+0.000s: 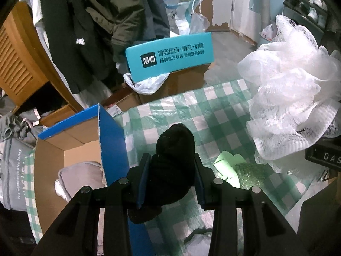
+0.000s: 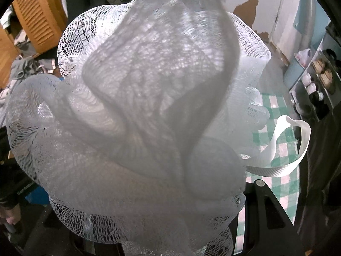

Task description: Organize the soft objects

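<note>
Grey cloth point(image 1: 81, 170) lies in cardboard box point(image 1: 51, 160).

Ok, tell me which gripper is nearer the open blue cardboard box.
Left. The left gripper, shut on the black sock, is right beside the box; the right gripper, carrying the mesh pouf, is farther off.

Black sock point(image 1: 172, 162), white mesh pouf point(image 2: 149, 106) (green-checked cloth point(image 1: 213, 111)).

Matt black knit sock point(image 1: 173, 162), white open-mesh netting pouf point(image 2: 149, 106), glossy checked plastic tablecloth point(image 1: 213, 115).
</note>
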Motion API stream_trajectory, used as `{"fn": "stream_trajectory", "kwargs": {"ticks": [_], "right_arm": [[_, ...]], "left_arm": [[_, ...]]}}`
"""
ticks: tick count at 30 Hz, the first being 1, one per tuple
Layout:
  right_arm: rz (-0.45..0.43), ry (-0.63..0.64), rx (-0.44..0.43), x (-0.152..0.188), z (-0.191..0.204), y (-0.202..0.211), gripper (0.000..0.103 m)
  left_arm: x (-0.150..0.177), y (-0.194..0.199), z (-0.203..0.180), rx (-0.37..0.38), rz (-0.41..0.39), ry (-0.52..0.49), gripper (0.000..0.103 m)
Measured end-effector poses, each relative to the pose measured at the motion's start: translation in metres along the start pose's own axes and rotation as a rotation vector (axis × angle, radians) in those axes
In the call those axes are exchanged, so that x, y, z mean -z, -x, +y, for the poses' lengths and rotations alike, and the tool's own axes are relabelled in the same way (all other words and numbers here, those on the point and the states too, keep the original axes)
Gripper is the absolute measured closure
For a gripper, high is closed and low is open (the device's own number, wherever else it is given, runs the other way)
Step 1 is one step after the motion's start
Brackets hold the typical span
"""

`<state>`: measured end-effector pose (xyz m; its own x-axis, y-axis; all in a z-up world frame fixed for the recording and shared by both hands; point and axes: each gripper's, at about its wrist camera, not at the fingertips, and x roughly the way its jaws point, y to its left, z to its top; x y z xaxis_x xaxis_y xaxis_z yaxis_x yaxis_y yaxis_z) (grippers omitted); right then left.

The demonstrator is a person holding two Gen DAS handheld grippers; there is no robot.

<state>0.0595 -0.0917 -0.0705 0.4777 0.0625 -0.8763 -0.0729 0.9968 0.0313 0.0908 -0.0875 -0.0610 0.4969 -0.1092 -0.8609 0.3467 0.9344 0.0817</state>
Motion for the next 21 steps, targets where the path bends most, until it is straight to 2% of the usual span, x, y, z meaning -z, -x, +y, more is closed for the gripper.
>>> {"fn": "stream_trajectory", "kwargs": {"ticks": [11,13,19,21], "right_arm": [[-0.046,0.038,-0.019,0.025,0.043,0.01,0.05],[-0.05,0.045,-0.026,0.034,0.032,0.001,0.05],[-0.058,0.067,-0.042,0.037,0.045,0.0,0.05],[-0.061,0.073,-0.05,0.027,0.041,-0.006,0.05]], "left_arm": [[0.008,0.024,0.007,-0.039,-0.044,-0.005,0.065],[0.01,0.028,0.01,-0.042,-0.051,-0.002,0.065],[0.015,0.037,0.021,-0.052,-0.059,0.019,0.065],[0.018,0.038,0.027,-0.06,-0.061,0.029,0.065]]}}
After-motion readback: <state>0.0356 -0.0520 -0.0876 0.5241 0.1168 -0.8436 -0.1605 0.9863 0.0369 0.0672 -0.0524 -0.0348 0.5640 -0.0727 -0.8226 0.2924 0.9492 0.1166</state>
